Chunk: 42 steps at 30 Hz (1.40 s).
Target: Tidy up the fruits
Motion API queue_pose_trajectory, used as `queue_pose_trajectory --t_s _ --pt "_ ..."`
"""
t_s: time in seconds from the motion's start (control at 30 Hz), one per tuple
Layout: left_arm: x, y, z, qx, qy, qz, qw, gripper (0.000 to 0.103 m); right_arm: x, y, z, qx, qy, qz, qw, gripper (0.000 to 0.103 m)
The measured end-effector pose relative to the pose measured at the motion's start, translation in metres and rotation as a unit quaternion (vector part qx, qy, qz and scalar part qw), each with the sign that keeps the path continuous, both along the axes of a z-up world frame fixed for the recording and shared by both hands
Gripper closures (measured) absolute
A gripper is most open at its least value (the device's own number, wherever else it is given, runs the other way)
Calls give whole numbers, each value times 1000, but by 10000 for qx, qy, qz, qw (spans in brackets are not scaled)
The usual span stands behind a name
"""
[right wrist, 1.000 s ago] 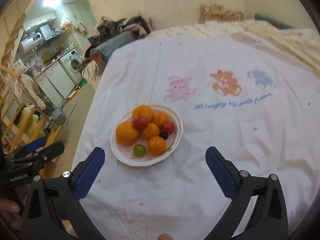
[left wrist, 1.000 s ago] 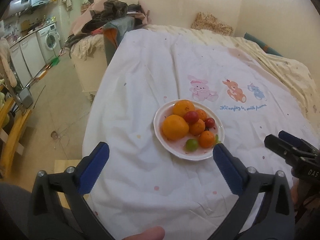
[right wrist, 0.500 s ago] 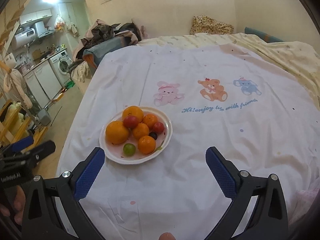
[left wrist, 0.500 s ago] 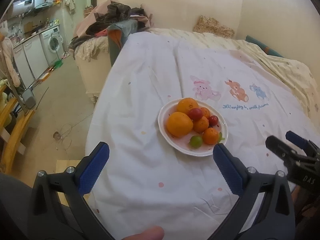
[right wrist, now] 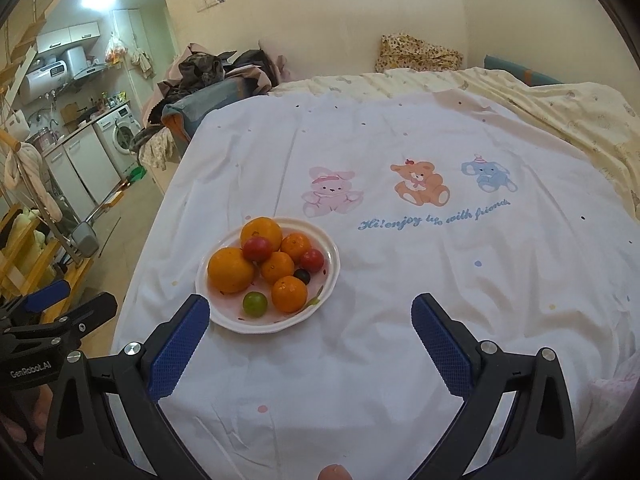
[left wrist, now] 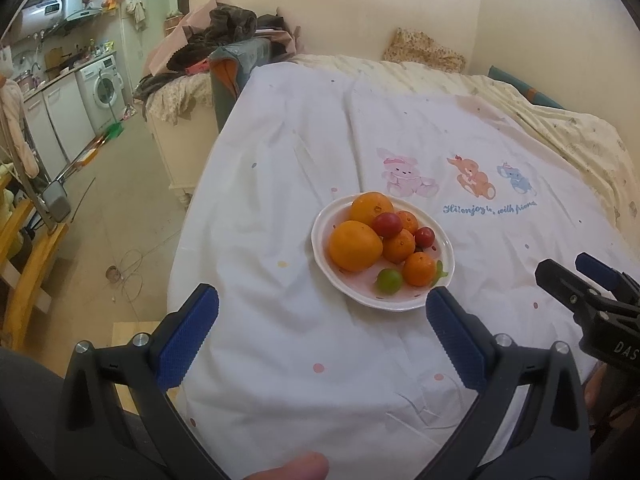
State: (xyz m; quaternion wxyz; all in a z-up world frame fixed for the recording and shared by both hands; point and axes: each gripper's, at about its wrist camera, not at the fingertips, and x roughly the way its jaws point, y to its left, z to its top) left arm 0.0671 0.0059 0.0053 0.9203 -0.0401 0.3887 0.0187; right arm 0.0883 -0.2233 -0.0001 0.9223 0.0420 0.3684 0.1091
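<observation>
1. Biggest thing here is the bed (right wrist: pixel 400 380), covered with a white sheet (left wrist: pixel 304 360) that has a pink bunny, an orange bear and a blue elephant printed on it, plus a line of blue script under them.
2. My left tool (left wrist: pixel 322 330) hangs over the near edge of the sheet, blue pads spread wide apart with nothing between them. The plate sits just past its tips, closer to the right-hand pad.
3. My right tool (right wrist: pixel 310 336) is the same deal: pads wide apart, gripping nothing, hovering over bare sheet. From this camera the plate is ahead and off to the left, right by the left-hand pad.
4. The white plate (right wrist: pixel 332 276) sits on the sheet near the bed's left side, in front of the bunny print. All the fruit is piled in it.
5. Two big oranges (left wrist: pixel 354 246): one at the front left of the plate, the other at the back.
6. Three small mandarins (right wrist: pixel 289 294) are bunched on the right side, touching each other.
7. Two red cherry tomatoes (right wrist: pixel 257 249): one perches on top between the oranges, the other sits by the right rim.
8. One green round fruit (right wrist: pixel 255 304) lies alone at the plate's near edge.
9. Smallest, a dark little berry-looking thing (right wrist: pixel 303 276) is tucked among the mandarins; can't tell what it is.
</observation>
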Motion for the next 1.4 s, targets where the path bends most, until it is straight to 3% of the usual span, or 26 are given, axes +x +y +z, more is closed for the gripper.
queue_pose_trajectory --t_s 1.4 --pt "4 2 0 -50 25 27 10000 1 -1 0 2 -15 -2 -17 10000 0"
